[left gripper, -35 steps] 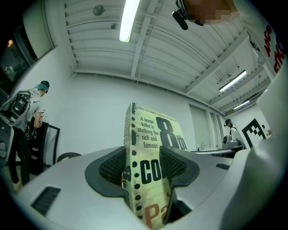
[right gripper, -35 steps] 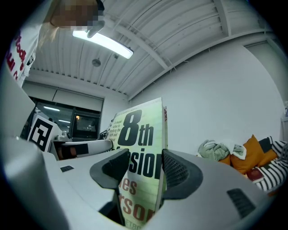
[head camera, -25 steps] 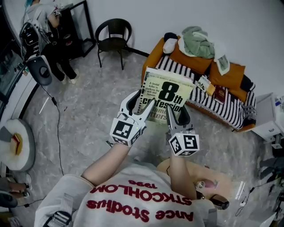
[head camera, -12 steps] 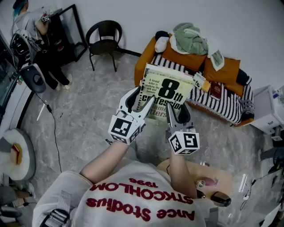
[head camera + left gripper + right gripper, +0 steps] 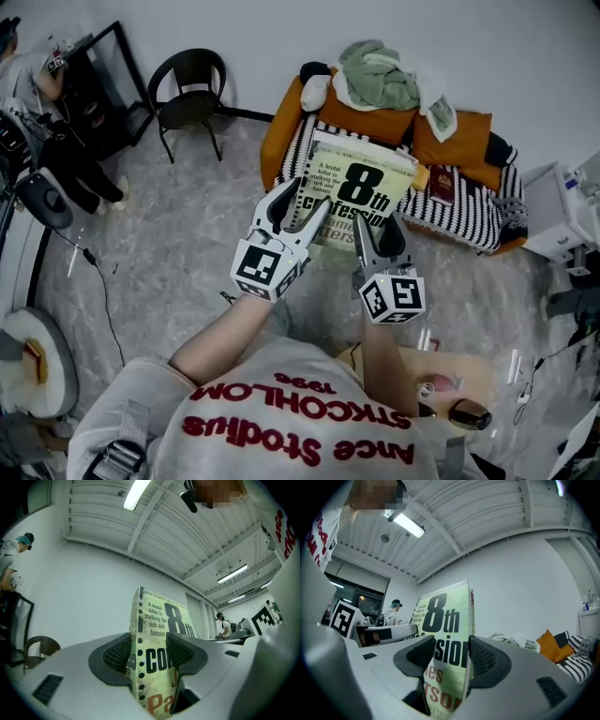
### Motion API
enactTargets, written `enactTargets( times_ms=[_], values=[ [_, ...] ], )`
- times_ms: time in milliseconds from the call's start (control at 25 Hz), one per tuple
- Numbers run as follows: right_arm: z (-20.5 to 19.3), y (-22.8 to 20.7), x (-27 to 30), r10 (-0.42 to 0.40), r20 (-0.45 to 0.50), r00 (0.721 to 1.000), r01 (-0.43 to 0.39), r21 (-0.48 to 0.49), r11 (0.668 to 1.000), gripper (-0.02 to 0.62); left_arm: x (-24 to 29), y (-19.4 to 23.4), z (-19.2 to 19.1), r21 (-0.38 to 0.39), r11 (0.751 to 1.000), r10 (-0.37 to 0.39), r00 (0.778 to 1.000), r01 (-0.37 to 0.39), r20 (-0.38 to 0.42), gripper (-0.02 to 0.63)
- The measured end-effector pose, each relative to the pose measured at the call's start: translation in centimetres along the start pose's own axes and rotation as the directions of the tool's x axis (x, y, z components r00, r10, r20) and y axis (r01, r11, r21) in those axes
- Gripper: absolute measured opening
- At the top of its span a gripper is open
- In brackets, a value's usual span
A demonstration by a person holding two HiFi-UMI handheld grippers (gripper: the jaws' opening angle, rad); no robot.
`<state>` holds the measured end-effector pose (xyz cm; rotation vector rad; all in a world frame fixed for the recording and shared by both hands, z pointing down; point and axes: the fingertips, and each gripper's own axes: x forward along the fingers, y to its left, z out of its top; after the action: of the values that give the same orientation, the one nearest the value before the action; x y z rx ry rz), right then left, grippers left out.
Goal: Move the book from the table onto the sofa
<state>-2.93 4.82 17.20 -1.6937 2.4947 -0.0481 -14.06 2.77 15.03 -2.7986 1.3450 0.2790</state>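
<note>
While the left gripper (image 5: 298, 214) is clamping the book (image 5: 354, 187) at its spine edge, the right gripper (image 5: 377, 242) is pinching its other side. Both are holding it aloft near the striped sofa (image 5: 464, 214).

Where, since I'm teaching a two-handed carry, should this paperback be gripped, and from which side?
Grip the paperback at its near bottom edge, coming from the person's side: left claw near the spine, right claw near the page edge. It is thin and flat, so each claw spans its thickness, as both do now.
</note>
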Motion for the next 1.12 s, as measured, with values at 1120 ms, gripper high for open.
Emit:
enactTargets(
  times_ms=[1120],
  values=[
    [-1.6, -9.3, 22.4, -0.190, -0.008, 0.982, 0.190, 0.014, 0.982, 0.255, 20.7, 16.1, -3.1, -0.063, 0.980, -0.188, 0.982, 0.187, -0.009, 0.232]
  ],
)
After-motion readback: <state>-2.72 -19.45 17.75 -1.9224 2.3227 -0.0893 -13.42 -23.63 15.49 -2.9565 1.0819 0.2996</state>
